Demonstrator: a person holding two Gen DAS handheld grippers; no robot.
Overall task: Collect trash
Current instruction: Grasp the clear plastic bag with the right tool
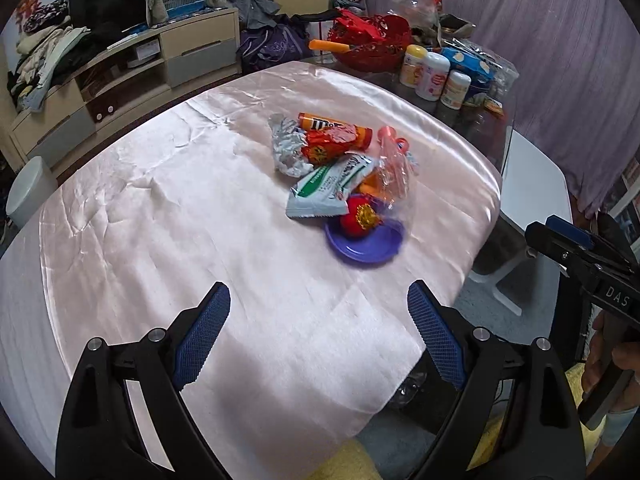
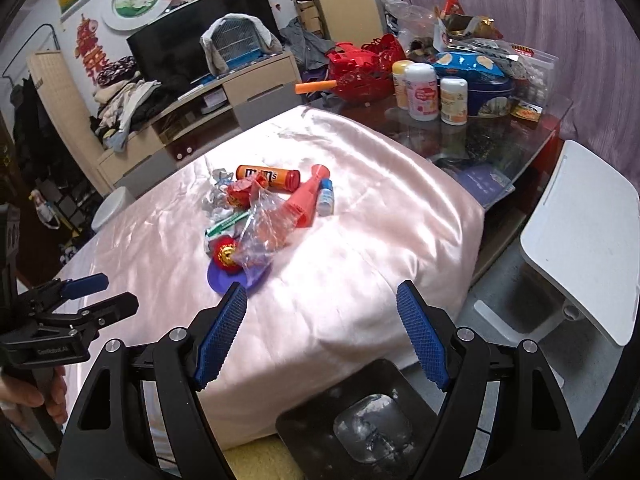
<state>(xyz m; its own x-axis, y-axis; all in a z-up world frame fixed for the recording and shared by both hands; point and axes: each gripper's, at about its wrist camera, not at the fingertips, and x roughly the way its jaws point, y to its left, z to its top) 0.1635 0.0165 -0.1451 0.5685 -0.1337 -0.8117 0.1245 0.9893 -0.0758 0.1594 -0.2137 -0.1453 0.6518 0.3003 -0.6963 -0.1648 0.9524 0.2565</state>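
Note:
A pile of trash lies on the pink satin cloth (image 1: 160, 208): an orange M&M's tube (image 1: 336, 130), crumpled foil (image 1: 286, 148), a white and green packet (image 1: 328, 188), a clear plastic bag (image 1: 394, 172) and a red sweet (image 1: 360, 216) on a purple dish (image 1: 364, 246). The right wrist view also shows a red cone (image 2: 306, 200) and a small white bottle (image 2: 326, 198). My left gripper (image 1: 318, 292) is open and empty, short of the pile. My right gripper (image 2: 322, 292) is open and empty above the table's near corner. A black bin (image 2: 304, 420) below holds clear plastic (image 2: 372, 432).
A red basket (image 2: 360, 72), several white bottles (image 2: 420, 92) and a blue tin (image 2: 492, 96) crowd the far glass end of the table. A white chair (image 2: 580, 240) stands to the right. A TV cabinet (image 2: 224, 96) and a white round bin (image 1: 28, 192) are beyond the left side.

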